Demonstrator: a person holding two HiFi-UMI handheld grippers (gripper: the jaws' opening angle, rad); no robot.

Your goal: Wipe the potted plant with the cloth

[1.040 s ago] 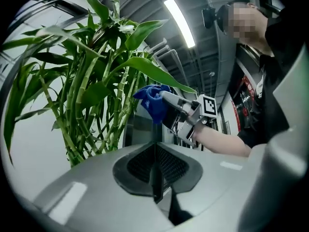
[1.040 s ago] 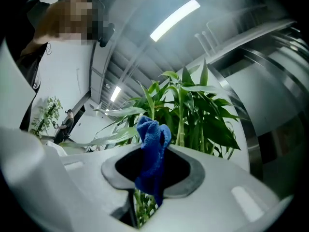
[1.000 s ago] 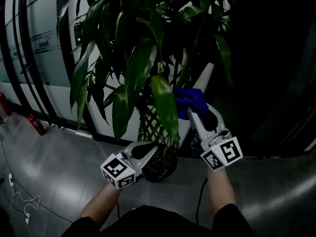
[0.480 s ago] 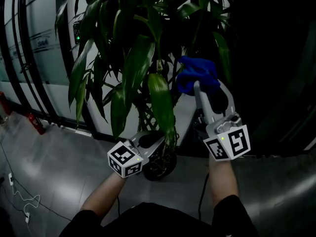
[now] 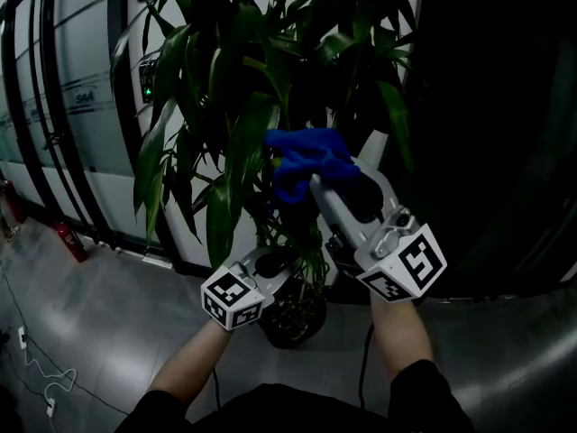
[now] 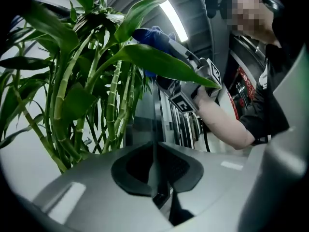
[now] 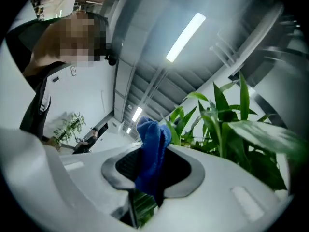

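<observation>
The potted plant (image 5: 243, 142) has long green leaves on bamboo-like stalks (image 6: 113, 100), and its dark pot (image 5: 290, 312) stands on the floor. My right gripper (image 5: 315, 180) is shut on a bunched blue cloth (image 5: 305, 159), which is raised against the leaves at mid height. In the right gripper view the cloth (image 7: 152, 153) hangs between the jaws with a bit of leaf (image 7: 141, 210) below it. My left gripper (image 5: 281, 260) sits low by the pot, shut, with nothing visible between its jaws. One long leaf (image 6: 164, 64) stretches out from the cloth (image 6: 150, 35).
A glass wall with dark frames (image 5: 54, 124) runs behind the plant on the left, with a red object (image 5: 70, 242) at its foot. Cables (image 5: 36, 368) lie on the grey floor. A dark panel (image 5: 505, 124) fills the right side.
My right gripper has carried the blue cloth up and to the left among the leaves. The left gripper has stayed low near the pot, shifting only slightly.
</observation>
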